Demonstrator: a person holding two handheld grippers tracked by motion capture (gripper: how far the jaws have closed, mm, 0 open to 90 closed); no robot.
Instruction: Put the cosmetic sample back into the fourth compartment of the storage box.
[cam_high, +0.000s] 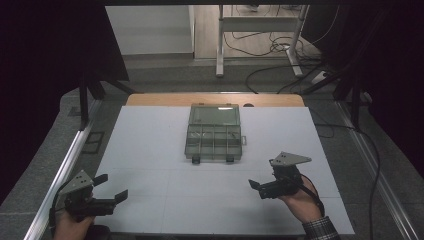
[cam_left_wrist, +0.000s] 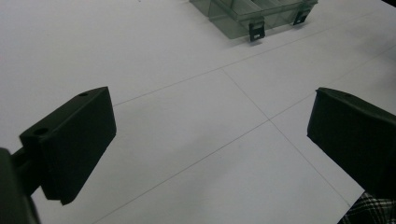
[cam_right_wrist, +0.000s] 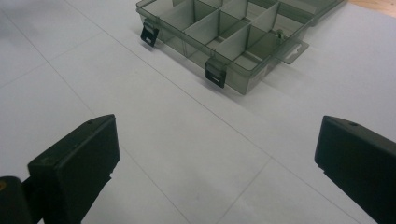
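Observation:
A smoky clear compartment box (cam_high: 214, 134) lies open in the middle of the white table (cam_high: 150, 145), its lid folded flat behind it and two black latches facing me. My left gripper (cam_high: 112, 187) is open at the near left corner, well short of the box. My right gripper (cam_high: 264, 174) is open at the near right, a little in front of the box's right corner. The left gripper view has its gripper (cam_left_wrist: 210, 135) spread wide over bare table, the box (cam_left_wrist: 254, 14) far ahead. Ahead of the gripper (cam_right_wrist: 217, 158) in the right gripper view, the box (cam_right_wrist: 233, 32) has a small item in one far compartment.
A wooden board edge (cam_high: 215, 99) shows behind the white sheet. Metal rails (cam_high: 65, 165) run along both sides of the table. Beyond it stand desk legs (cam_high: 220, 45) with cables on the floor. A plaid sleeve (cam_left_wrist: 369, 212) sits at the corner of the left gripper view.

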